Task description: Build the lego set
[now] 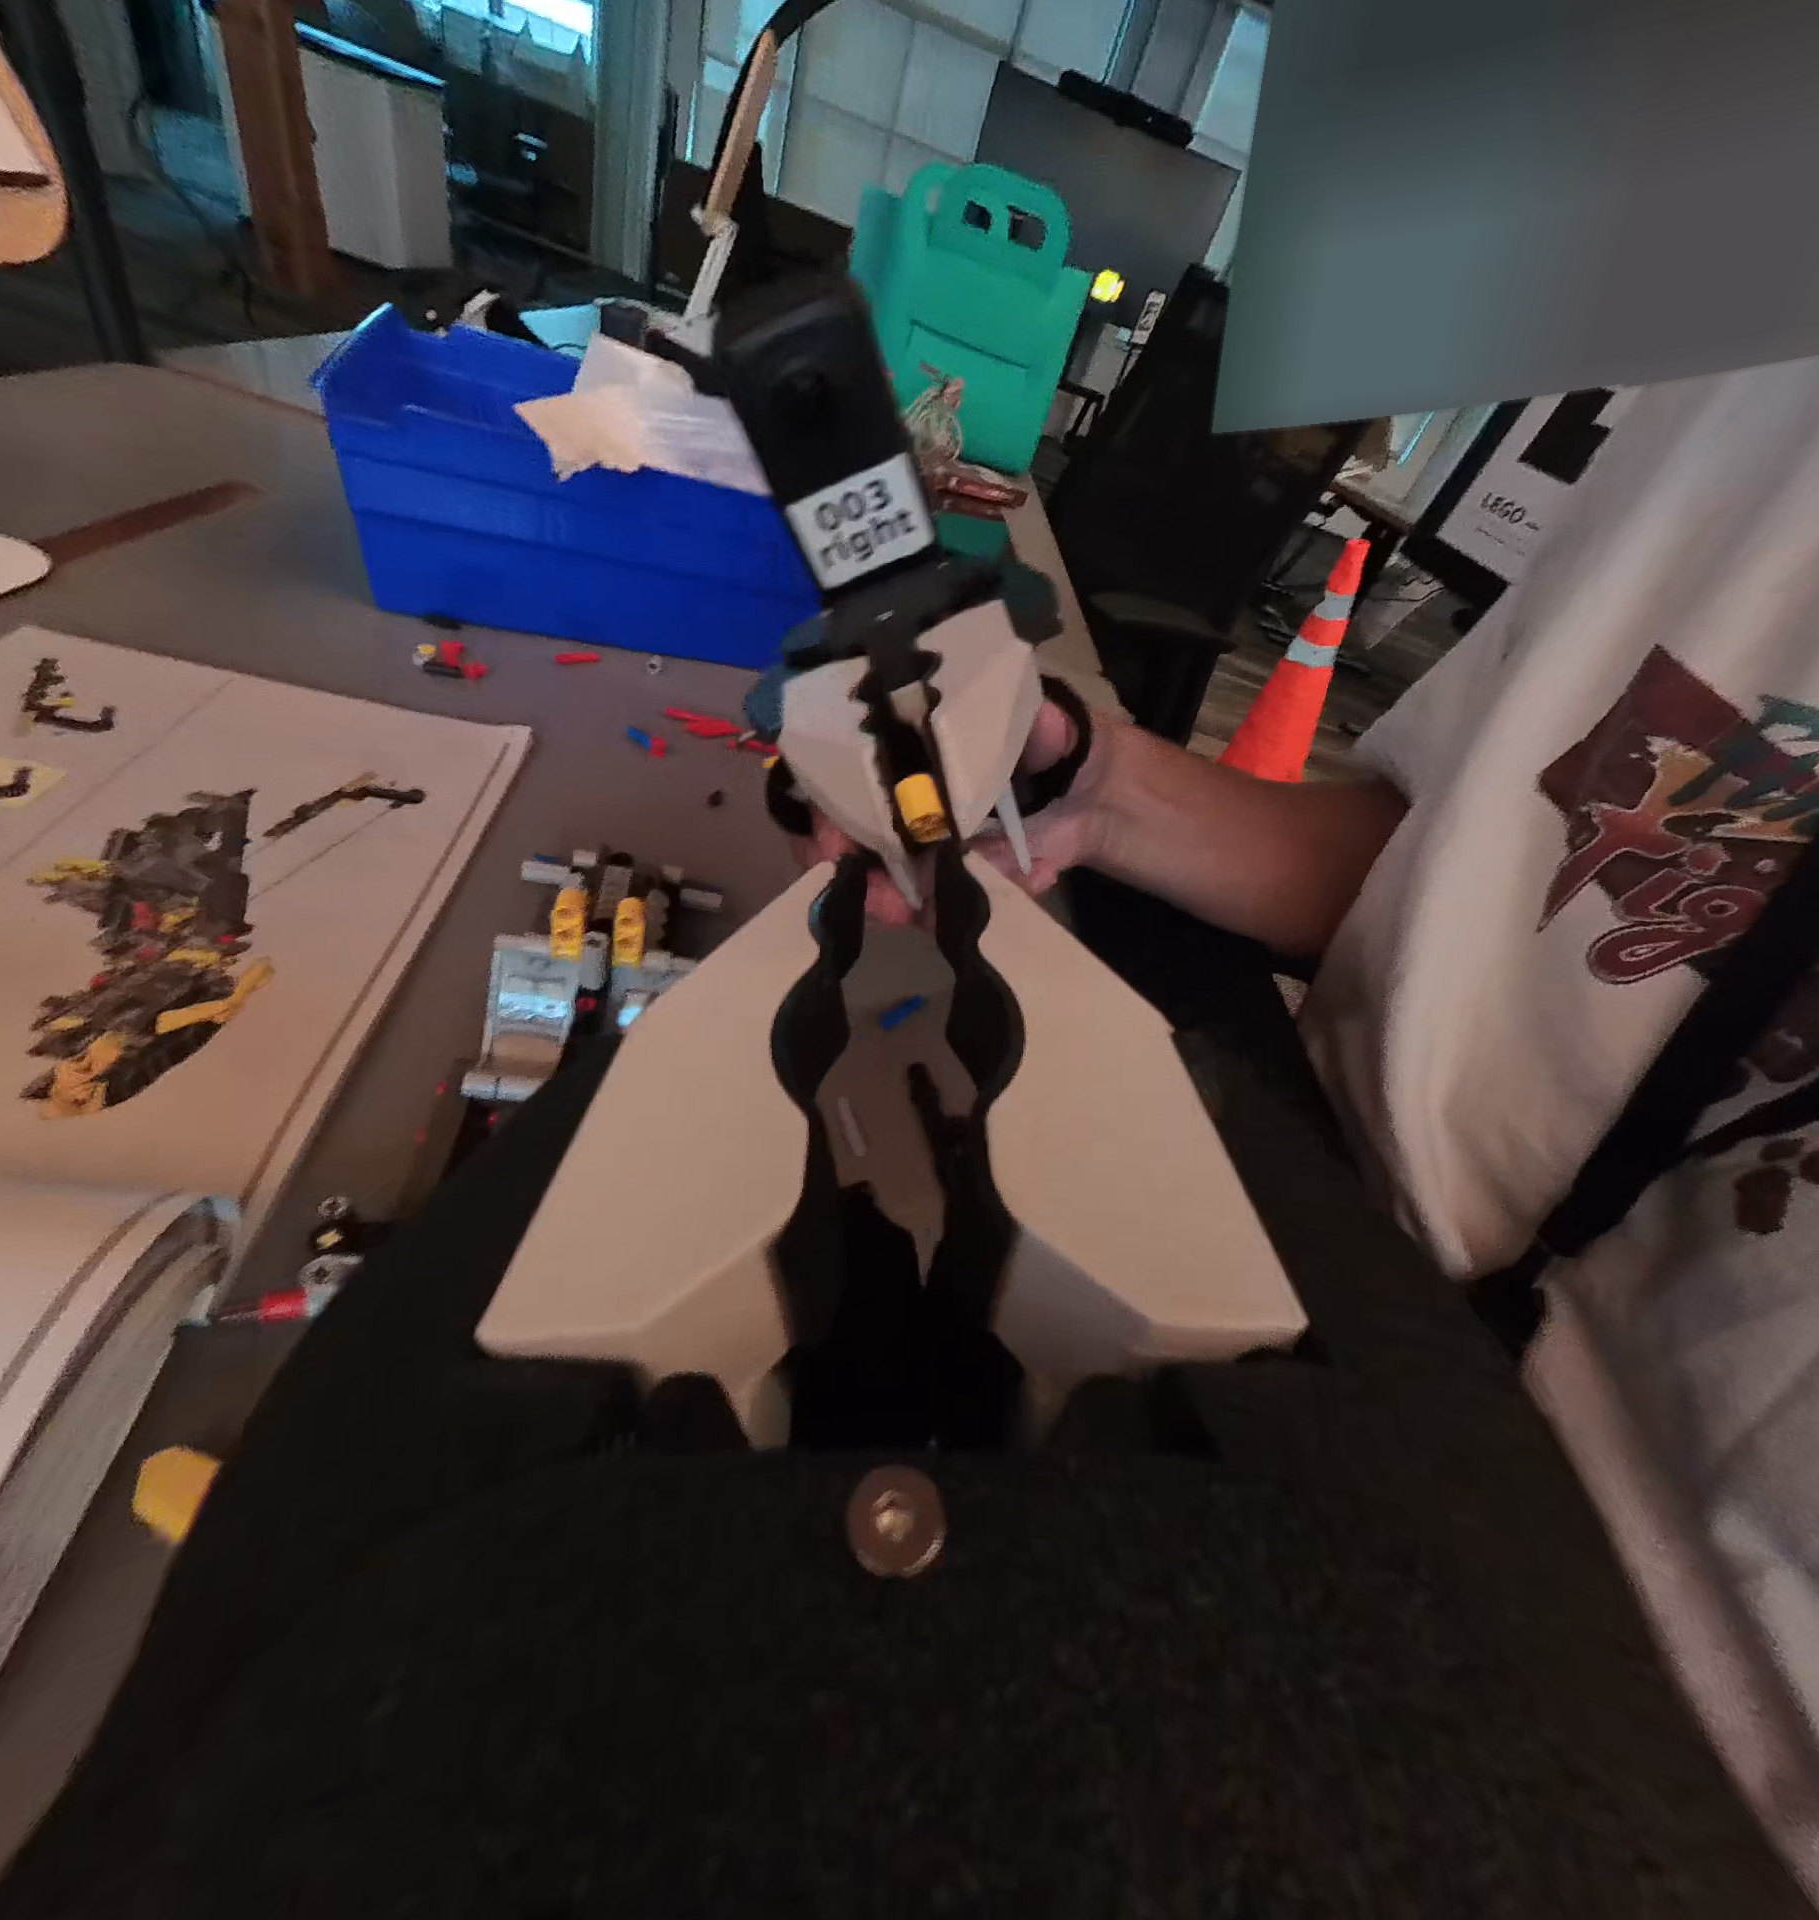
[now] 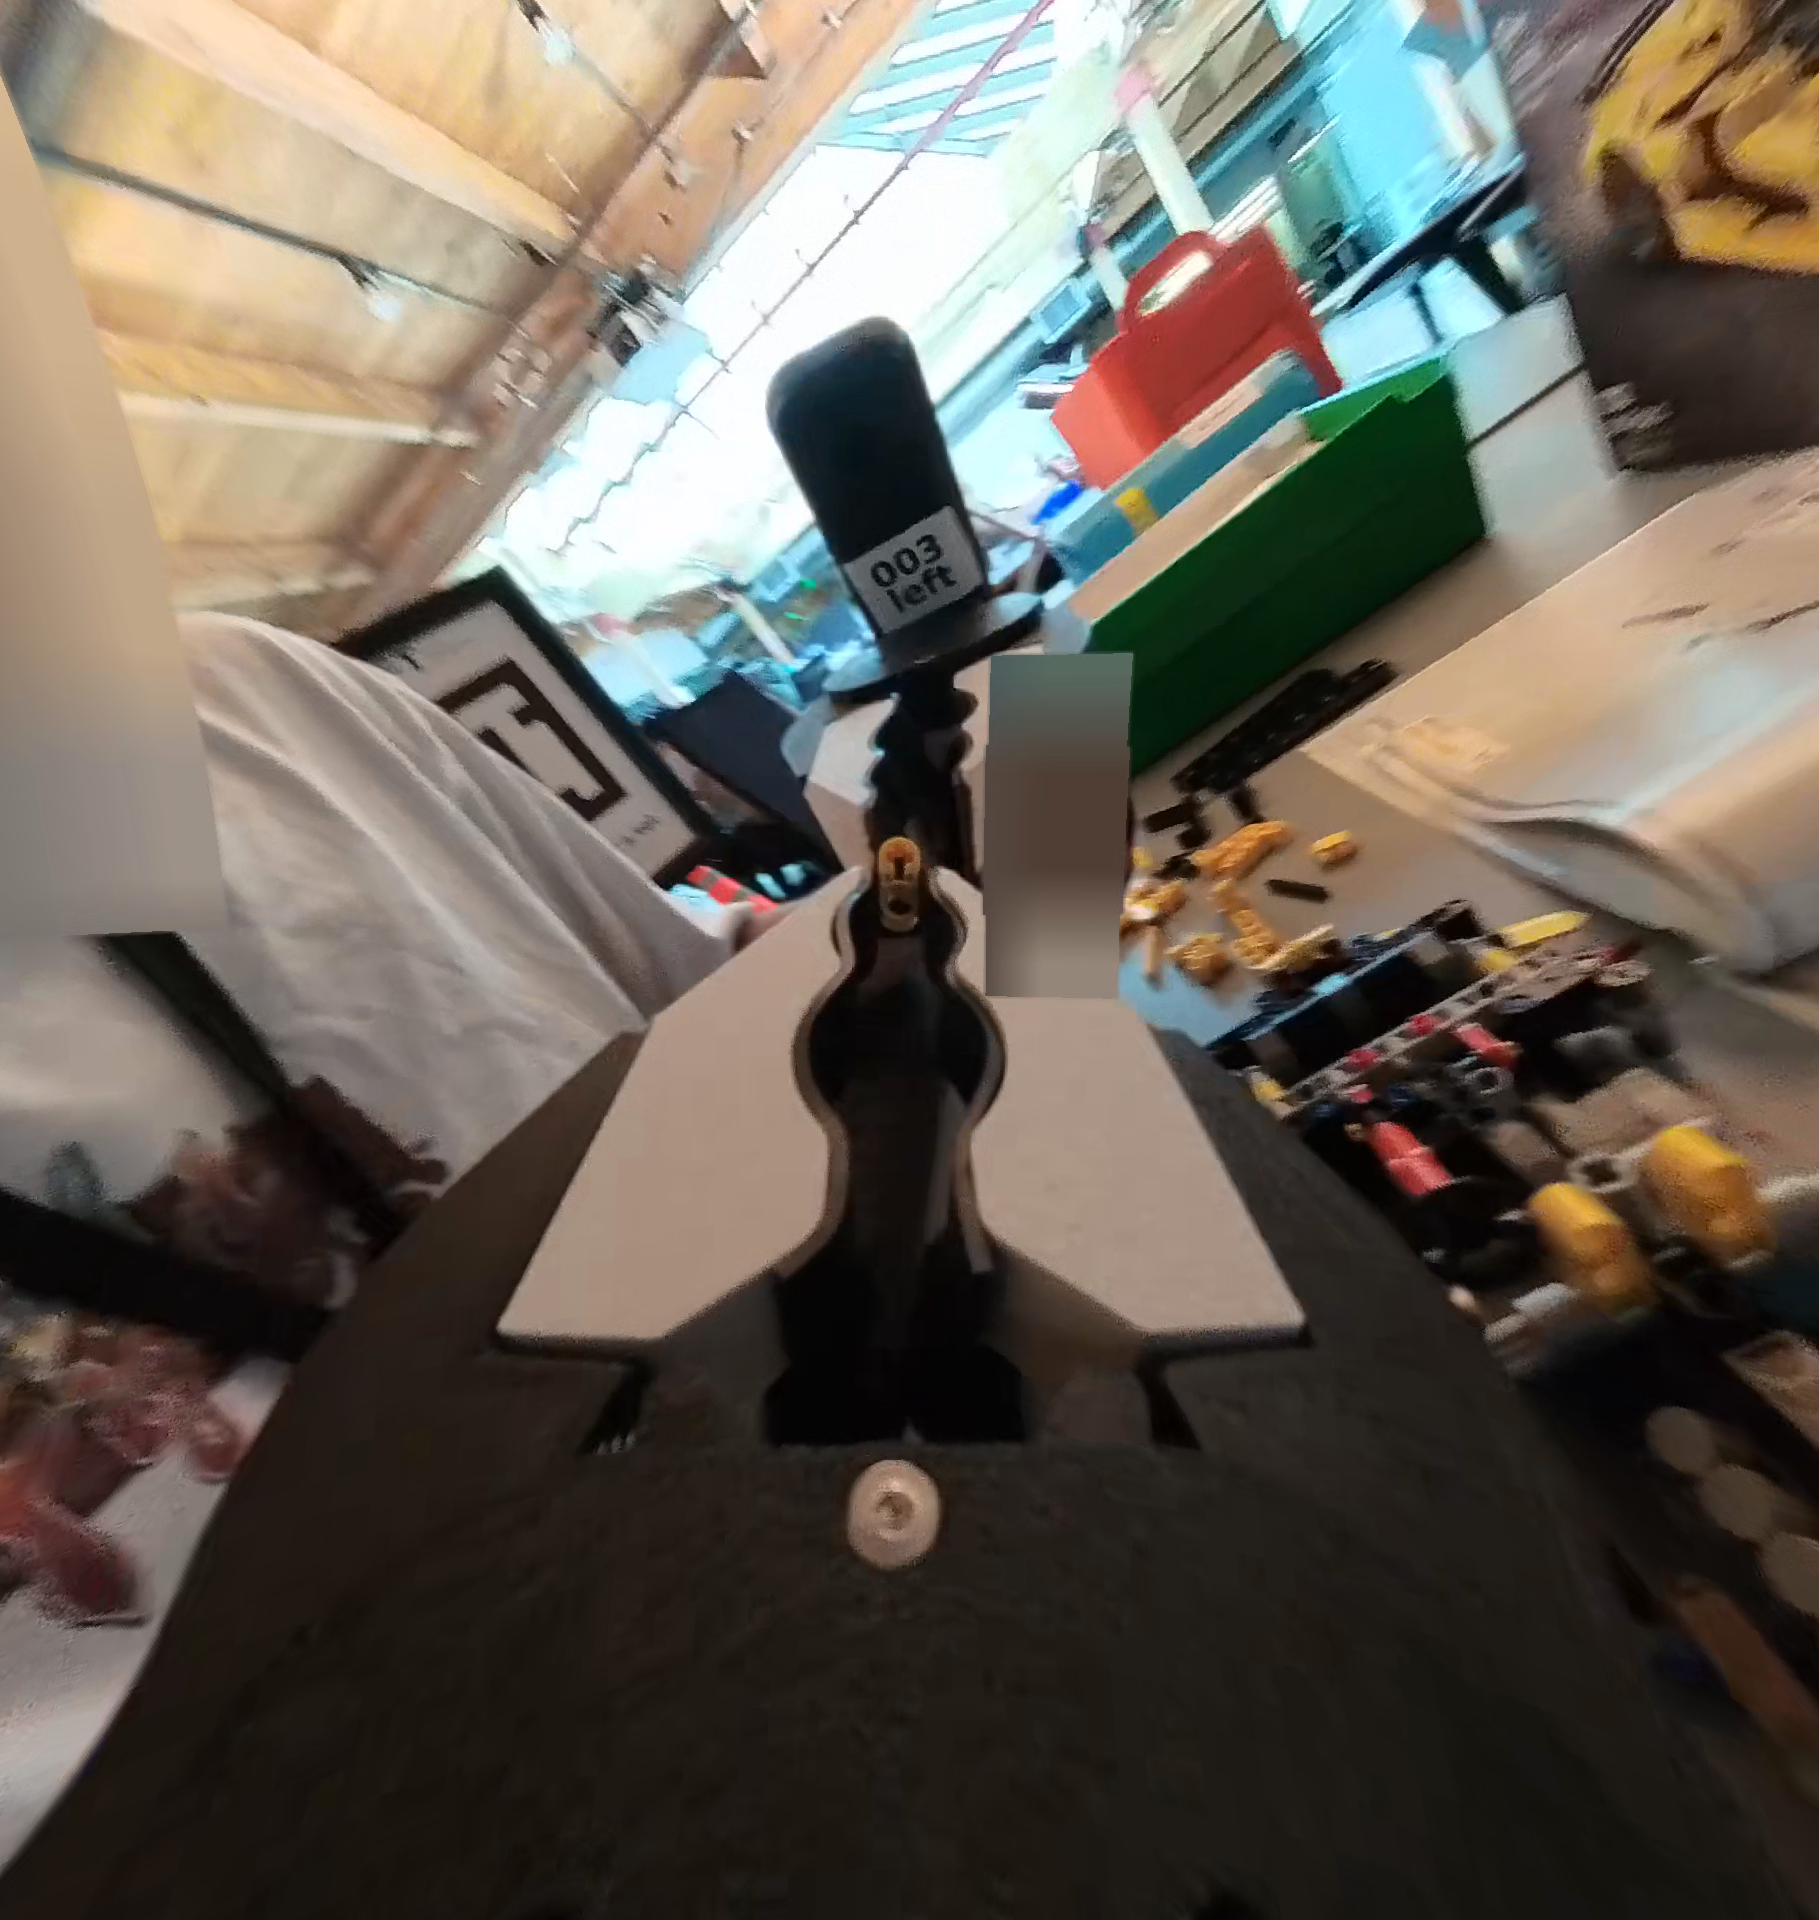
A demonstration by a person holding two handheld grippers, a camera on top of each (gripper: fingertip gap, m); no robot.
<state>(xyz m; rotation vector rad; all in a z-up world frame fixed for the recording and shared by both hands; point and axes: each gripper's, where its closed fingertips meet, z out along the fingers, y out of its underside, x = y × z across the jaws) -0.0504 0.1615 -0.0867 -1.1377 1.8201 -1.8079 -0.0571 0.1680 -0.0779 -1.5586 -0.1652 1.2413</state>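
Note:
My right gripper (image 2: 894, 896) is shut on a small yellow connector (image 2: 897, 881) held at its fingertips. In the left wrist view this gripper (image 1: 946, 847) faces me tip to tip, with the yellow connector (image 1: 921, 806) between its fingers. My left gripper (image 1: 903, 878) has its jaws a narrow gap apart, and its tips almost touch the right gripper's tips. I cannot tell whether it holds anything. It also shows in the right wrist view (image 2: 910, 805). Both are raised above the table. The partly built lego model (image 1: 572, 966) lies on the table below.
An open instruction book (image 1: 209, 883) lies at the left and a blue bin (image 1: 531, 520) stands behind it. Loose red and blue pieces (image 1: 697, 727) are scattered. A green bin (image 2: 1300, 582) and yellow pieces (image 2: 1237, 914) show in the right wrist view. The person in a white shirt (image 1: 1507, 935) is close on the right. The tips of both grippers are at nearly the same place.

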